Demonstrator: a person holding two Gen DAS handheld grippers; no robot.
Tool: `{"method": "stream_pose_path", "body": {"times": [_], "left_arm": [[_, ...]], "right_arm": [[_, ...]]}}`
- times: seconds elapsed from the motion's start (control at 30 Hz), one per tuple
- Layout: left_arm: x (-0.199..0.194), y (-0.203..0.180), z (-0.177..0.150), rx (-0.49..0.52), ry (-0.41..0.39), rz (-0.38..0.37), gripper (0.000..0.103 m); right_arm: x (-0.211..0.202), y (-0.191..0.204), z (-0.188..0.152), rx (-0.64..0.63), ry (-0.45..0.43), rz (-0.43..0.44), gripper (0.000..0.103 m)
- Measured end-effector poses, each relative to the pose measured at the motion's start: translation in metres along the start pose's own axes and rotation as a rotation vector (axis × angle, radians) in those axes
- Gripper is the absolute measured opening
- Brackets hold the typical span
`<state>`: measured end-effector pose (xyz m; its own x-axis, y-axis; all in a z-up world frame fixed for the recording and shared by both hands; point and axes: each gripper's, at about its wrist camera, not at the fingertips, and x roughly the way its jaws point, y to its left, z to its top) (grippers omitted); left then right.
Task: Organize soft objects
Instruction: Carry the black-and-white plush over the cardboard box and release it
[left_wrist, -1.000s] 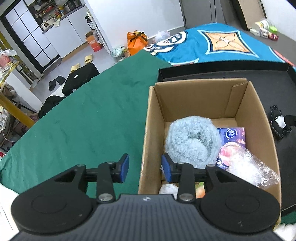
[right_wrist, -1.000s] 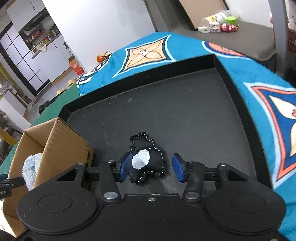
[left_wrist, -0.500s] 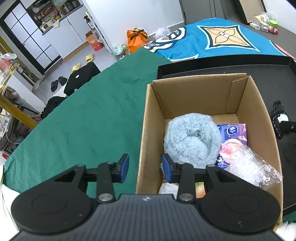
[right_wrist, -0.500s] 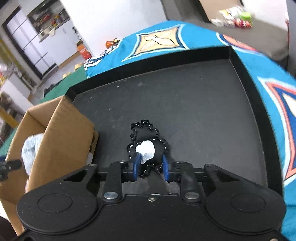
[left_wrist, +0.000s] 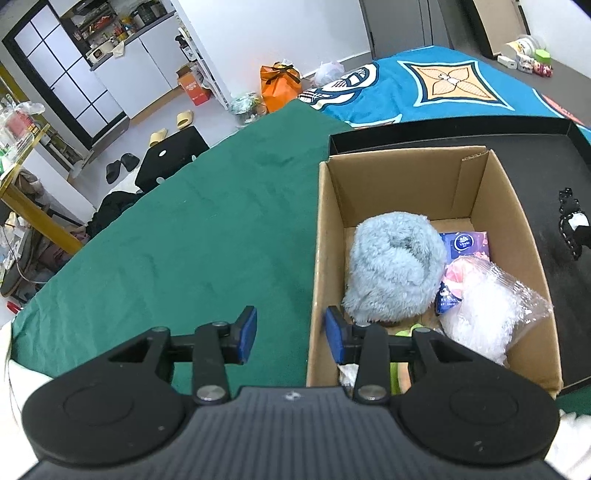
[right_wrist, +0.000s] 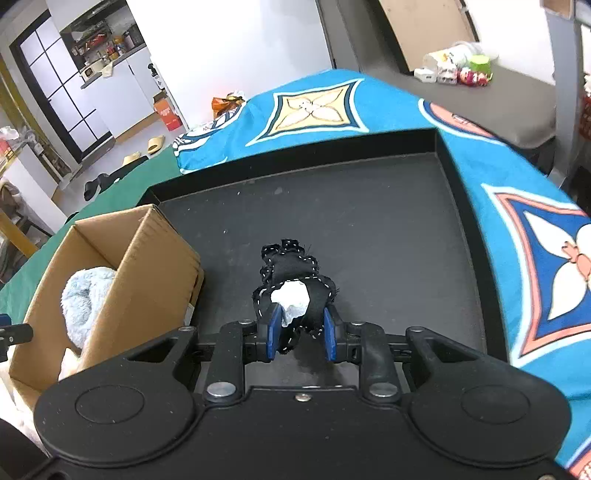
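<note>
In the right wrist view my right gripper (right_wrist: 301, 328) is shut on a small black soft toy (right_wrist: 291, 269) with white stitching and a white patch, held just above the black tray (right_wrist: 369, 221). The same toy (left_wrist: 570, 225) shows at the right edge of the left wrist view. My left gripper (left_wrist: 290, 334) straddles the left wall of the cardboard box (left_wrist: 402, 155), jaws opening a little, pads off the wall. In the box lie a fluffy light-blue item (left_wrist: 395, 266), a tissue pack (left_wrist: 467, 242) and a clear bag of white fluff (left_wrist: 480, 306).
The box (right_wrist: 155, 273) stands at the tray's left end, partly on green cloth (left_wrist: 203, 221). A blue patterned cloth (right_wrist: 517, 221) lies around the tray's far and right sides. Floor clutter and cabinets lie beyond the table's left edge.
My right gripper shut on the black toy and raised it a little off the tray. My left gripper drew back slightly from the box, staying astride its wall.
</note>
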<state>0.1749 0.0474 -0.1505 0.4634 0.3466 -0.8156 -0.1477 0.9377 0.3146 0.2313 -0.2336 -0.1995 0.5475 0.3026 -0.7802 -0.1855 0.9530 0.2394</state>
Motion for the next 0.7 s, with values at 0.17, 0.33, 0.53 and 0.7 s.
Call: {"method": "stream_pose_path", "body": {"times": [0.17, 0.33, 0.53, 0.7], "left_arm": [[-0.008, 0.005, -0.003, -0.008, -0.019, -0.005, 0.042], [-0.014, 0.010, -0.008, -0.020, -0.035, -0.022, 0.042], [-0.017, 0.016, -0.014, -0.062, -0.055, -0.060, 0.042], [-0.017, 0.015, -0.017, -0.062, -0.069, -0.074, 0.042]], "right_arm": [[-0.018, 0.000, 0.006, 0.007, -0.037, -0.016, 0.024], [-0.039, 0.000, 0.010, 0.012, -0.080, -0.025, 0.024], [-0.058, 0.007, 0.011, 0.007, -0.113, -0.042, 0.025], [-0.064, 0.014, 0.010, -0.010, -0.123, -0.054, 0.025]]}}
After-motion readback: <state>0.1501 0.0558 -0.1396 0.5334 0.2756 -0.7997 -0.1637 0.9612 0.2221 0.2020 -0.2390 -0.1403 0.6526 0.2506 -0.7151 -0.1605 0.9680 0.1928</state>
